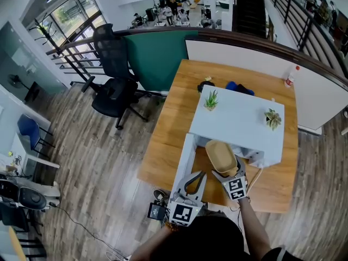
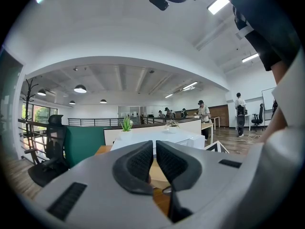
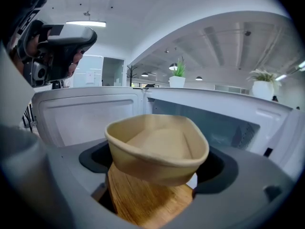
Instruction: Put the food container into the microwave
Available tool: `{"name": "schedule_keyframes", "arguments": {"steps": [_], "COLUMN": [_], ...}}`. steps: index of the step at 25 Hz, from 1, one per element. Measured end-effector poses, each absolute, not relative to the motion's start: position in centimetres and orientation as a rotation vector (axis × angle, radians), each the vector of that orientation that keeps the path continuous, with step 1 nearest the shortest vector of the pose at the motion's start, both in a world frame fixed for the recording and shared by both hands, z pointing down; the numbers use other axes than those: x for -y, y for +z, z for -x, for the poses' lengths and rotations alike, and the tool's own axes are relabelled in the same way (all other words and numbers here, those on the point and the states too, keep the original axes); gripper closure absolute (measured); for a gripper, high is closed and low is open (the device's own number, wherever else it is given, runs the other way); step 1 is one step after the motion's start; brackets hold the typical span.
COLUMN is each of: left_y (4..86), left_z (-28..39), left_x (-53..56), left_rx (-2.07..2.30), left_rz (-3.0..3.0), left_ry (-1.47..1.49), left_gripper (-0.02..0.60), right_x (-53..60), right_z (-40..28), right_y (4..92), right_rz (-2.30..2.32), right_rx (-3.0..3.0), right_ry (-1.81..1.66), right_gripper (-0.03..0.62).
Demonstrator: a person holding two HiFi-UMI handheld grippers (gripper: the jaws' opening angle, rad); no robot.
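Wooden table (image 1: 163,129), open-plan office behind. Microwave (image 1: 239,118) on it, door (image 1: 182,162) swung left. My left gripper (image 1: 197,180): jaws pressed together, nothing between. Food container (image 1: 221,156): held at cavity mouth, seemingly not yet inside. My right gripper (image 1: 232,173): clamped across container's near end. Risk: thin wall buckles, container tilts, rim clips frame.
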State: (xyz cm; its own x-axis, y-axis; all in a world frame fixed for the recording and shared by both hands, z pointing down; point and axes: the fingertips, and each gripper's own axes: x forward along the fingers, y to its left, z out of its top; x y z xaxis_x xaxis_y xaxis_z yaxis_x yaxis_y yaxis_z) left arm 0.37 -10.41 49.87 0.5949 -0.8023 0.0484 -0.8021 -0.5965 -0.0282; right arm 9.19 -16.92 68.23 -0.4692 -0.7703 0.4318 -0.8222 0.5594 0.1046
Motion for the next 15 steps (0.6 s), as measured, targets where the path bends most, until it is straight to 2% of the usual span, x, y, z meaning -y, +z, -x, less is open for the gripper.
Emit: {"name": "schedule_keyframes", "arguments": {"steps": [15], "left_y": [50.1], "left_z": [0.4], "left_x": [10.7], "left_rx": [-1.441], "left_rz": [2.796], "left_ry": [-0.092], "left_gripper": [0.543], "right_x": [20.4], "right_z": [-9.6], "right_y": [69.6], "right_rz": [-1.405], "right_rx": [2.284], "right_ry": [0.141], "right_gripper": [0.063]}}
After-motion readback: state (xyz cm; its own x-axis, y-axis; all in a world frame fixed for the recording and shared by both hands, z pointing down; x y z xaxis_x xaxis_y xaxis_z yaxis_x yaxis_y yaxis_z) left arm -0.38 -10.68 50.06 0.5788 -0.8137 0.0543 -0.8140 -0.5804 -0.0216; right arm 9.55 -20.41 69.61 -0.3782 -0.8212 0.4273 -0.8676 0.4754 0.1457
